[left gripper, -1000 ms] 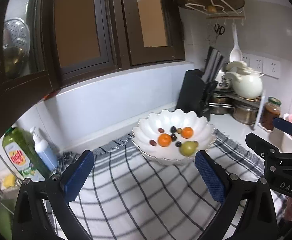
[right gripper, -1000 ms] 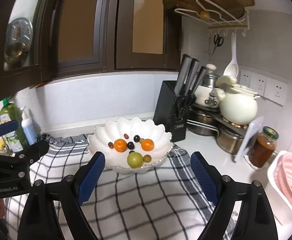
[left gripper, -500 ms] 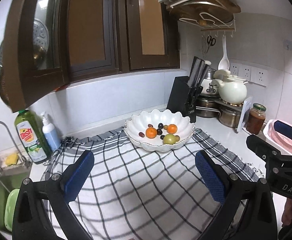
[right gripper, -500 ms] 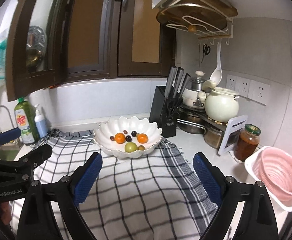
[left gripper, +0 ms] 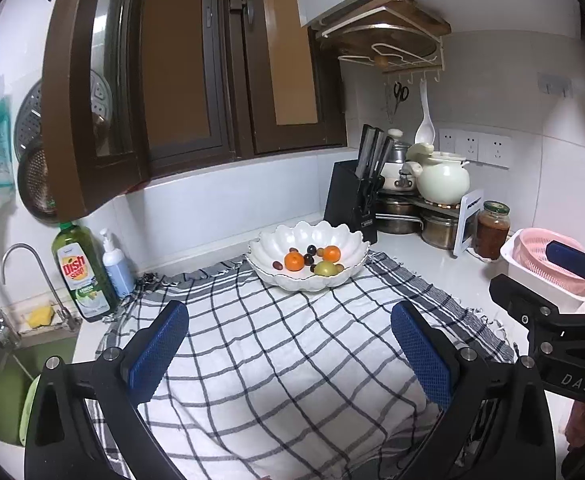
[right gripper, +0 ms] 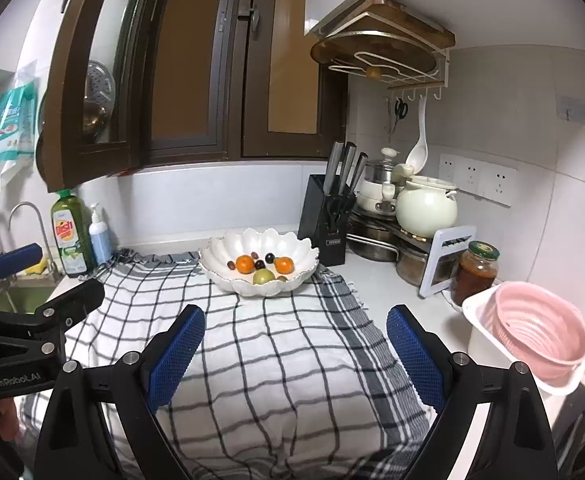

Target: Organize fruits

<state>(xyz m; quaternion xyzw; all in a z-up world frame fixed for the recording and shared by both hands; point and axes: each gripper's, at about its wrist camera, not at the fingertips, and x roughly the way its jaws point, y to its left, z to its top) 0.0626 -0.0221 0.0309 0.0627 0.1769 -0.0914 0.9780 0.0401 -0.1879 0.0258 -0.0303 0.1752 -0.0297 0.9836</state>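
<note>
Countertop dish-soap bottle (left gripper: 82, 270) labelled "Dish Soap", beside faucet (left gripper: 32, 280).

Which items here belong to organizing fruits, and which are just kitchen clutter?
Job: white scalloped bowl, two oranges, green fruit, dark grapes.

Clutter: knife block, dish soap bottle, sauce jar, pink colander, checked cloth.
</note>
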